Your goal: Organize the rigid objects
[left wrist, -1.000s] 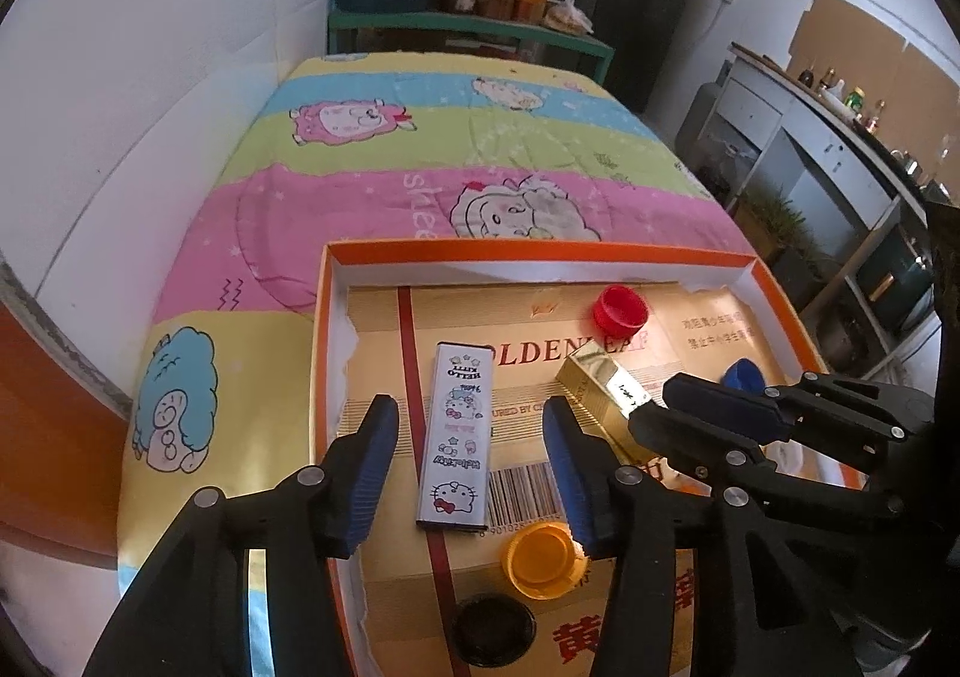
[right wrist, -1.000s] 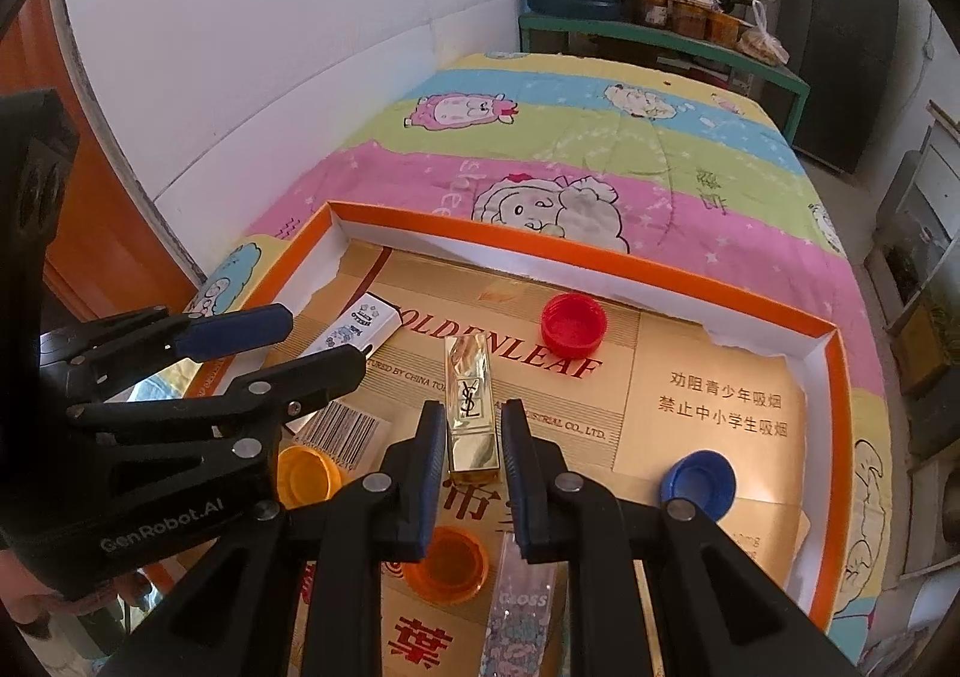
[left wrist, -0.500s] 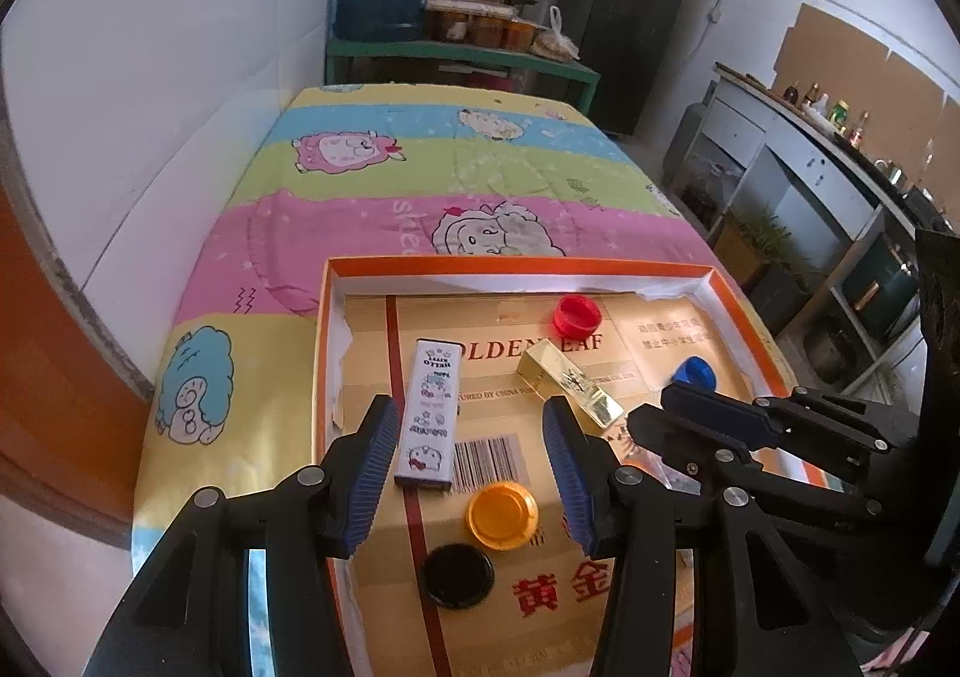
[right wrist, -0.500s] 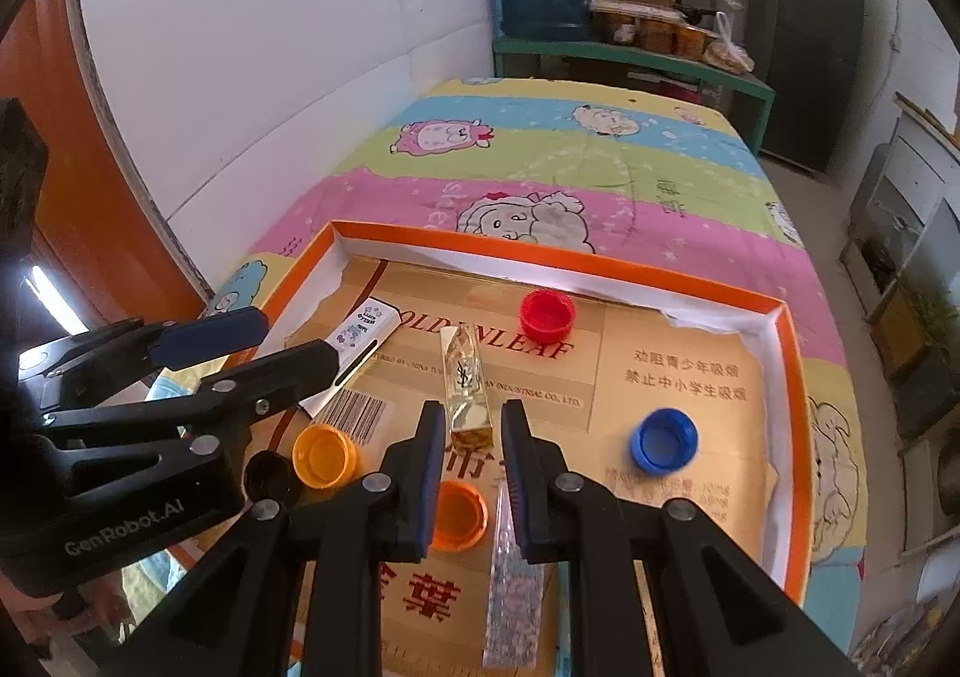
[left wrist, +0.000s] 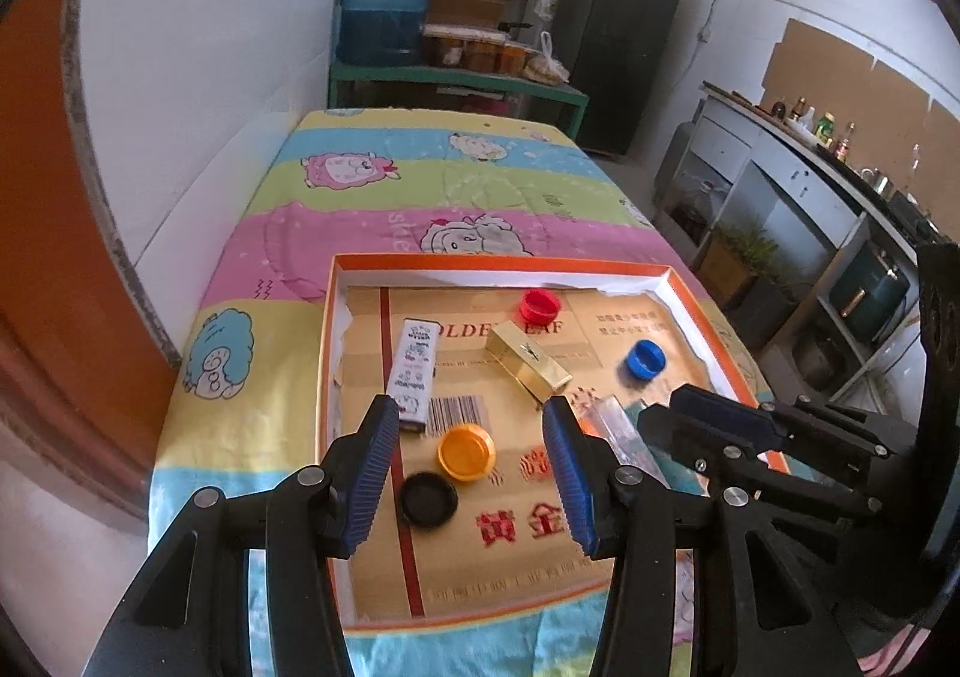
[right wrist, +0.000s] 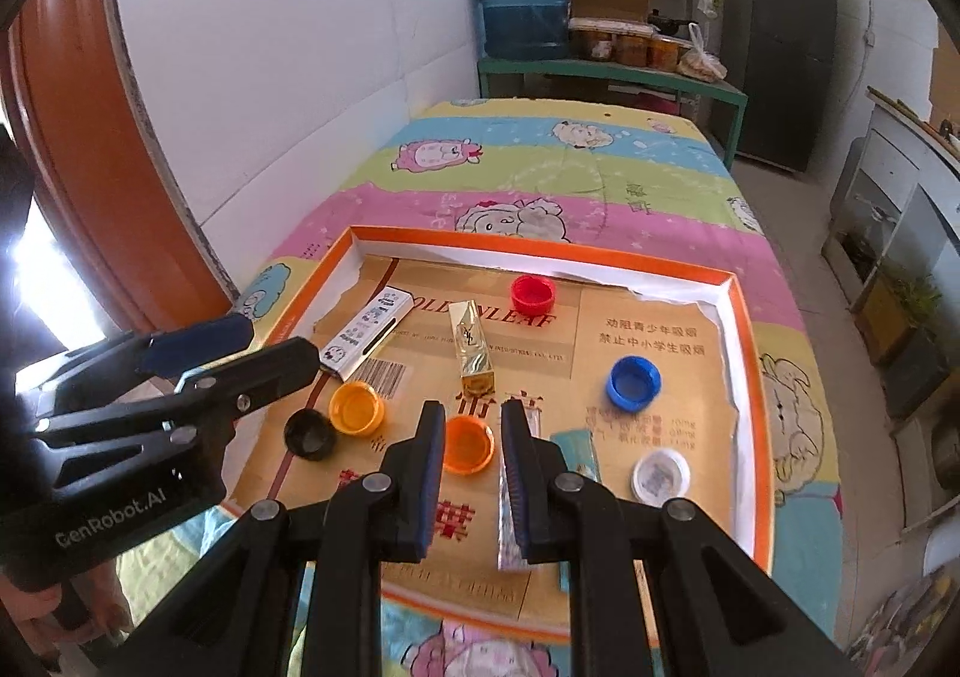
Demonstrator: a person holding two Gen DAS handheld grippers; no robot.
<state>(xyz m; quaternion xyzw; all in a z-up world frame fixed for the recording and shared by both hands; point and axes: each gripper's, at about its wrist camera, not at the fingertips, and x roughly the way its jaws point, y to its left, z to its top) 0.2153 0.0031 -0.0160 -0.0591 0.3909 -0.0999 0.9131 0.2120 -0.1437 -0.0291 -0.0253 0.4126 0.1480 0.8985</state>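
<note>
Little looks sorted yet — everything lies loose in the orange-rimmed tray (right wrist: 741, 353) on the bed, so most of the organizing seems left. Six caps: red (right wrist: 532, 295) at 12 o'clock, blue (right wrist: 634, 382) at 3, white (right wrist: 660, 474) at 4, orange (right wrist: 469, 443) at centre, yellow (right wrist: 356, 407) and black (right wrist: 309, 434) at 8. Three boxes — gold (right wrist: 473, 348), white (right wrist: 367, 332), glittery (right wrist: 510, 521). Left gripper (left wrist: 471, 482) stands apart, empty; right gripper (right wrist: 468, 473) is together, holding nothing.

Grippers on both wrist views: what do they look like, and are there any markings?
Both are matte black plastic linkages with silver pivot screws. The left gripper and right gripper each carry two fingers faced with ribbed blue pads. "GenRobot.AI" is printed in grey on the left gripper's body. No cables show.
</note>
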